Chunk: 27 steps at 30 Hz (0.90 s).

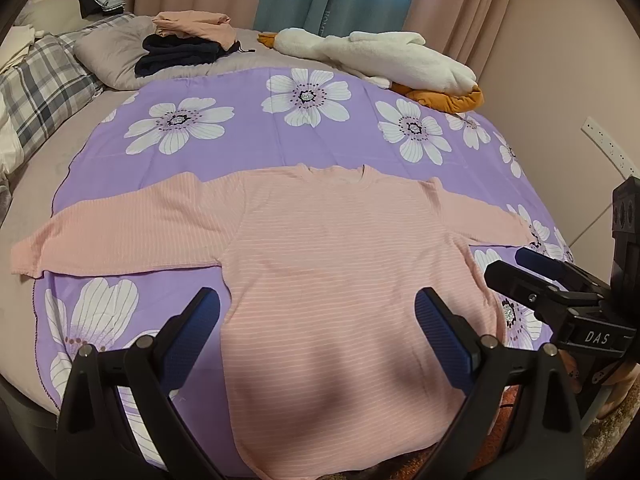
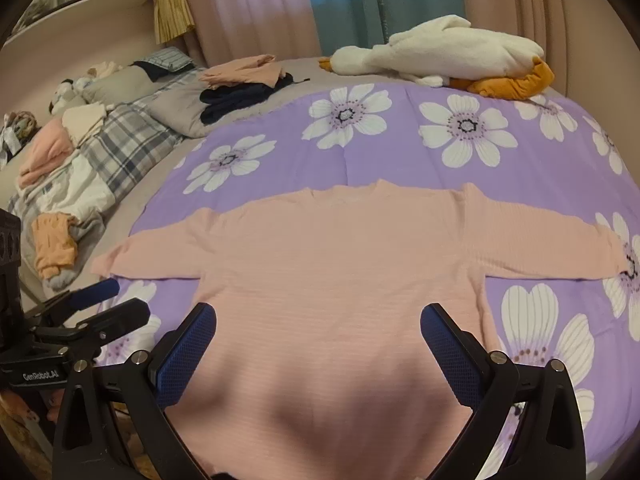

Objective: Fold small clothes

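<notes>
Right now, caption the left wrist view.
Pink top spread flat on floral sheet, open left gripper above its hem.

Open purple sheet [image 1: 240, 152] is left free beyond the pink top's [image 1: 340, 248] collar. The far edge is blocked by a plush goose [image 1: 380, 56] and 1 clothes stack [image 1: 188, 44] (pillows [image 1: 44, 92] crowd the left side).

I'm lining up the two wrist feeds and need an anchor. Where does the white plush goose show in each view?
Left wrist: the white plush goose lies upper centre-right, at the bed's far edge.
Right wrist: the goose lies upper right, past the purple flowered sheet.
Shared landmark: the pink shirt, spread flat in the foreground of both.
</notes>
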Each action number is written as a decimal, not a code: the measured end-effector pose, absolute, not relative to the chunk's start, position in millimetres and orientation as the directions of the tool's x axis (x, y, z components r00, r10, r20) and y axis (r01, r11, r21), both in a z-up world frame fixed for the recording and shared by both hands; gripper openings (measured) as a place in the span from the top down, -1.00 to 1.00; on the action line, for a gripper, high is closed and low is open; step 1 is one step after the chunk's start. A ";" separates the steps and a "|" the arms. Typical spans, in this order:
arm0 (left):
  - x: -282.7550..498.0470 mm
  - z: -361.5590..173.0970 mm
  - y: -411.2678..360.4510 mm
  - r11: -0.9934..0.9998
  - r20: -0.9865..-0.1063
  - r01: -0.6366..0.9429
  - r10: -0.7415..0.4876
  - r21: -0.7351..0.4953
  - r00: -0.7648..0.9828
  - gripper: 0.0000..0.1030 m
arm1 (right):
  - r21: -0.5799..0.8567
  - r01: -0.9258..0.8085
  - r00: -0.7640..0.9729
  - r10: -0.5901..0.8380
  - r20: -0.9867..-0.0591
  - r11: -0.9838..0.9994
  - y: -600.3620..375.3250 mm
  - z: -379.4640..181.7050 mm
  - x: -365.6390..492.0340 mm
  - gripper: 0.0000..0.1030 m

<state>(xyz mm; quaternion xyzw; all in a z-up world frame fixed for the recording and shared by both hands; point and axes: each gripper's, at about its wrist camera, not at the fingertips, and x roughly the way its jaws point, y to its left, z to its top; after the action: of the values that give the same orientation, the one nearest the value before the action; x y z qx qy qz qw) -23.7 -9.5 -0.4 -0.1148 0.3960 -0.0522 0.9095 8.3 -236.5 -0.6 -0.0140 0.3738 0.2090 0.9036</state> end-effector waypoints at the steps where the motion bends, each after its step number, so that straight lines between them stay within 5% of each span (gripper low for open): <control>1: -23.7 -0.4 -9.5 0.968 -0.708 0.004 -0.186 -0.250 0.681 -0.90 | 0.131 -0.388 0.634 0.367 -0.681 0.912 -236.4 -0.7 8.2 -0.98; 27: -18.9 -9.2 -9.4 0.967 -0.721 0.013 -0.200 -0.256 0.663 -0.90 | 0.204 -0.381 0.615 0.412 -0.673 0.902 -239.3 -0.1 5.9 -0.96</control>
<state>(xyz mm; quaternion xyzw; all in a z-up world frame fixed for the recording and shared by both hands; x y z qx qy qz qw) -18.9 -9.4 -9.2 -0.1149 0.4063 -0.0590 0.9046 5.9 -239.3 -0.1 0.0206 0.3795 0.2206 0.8983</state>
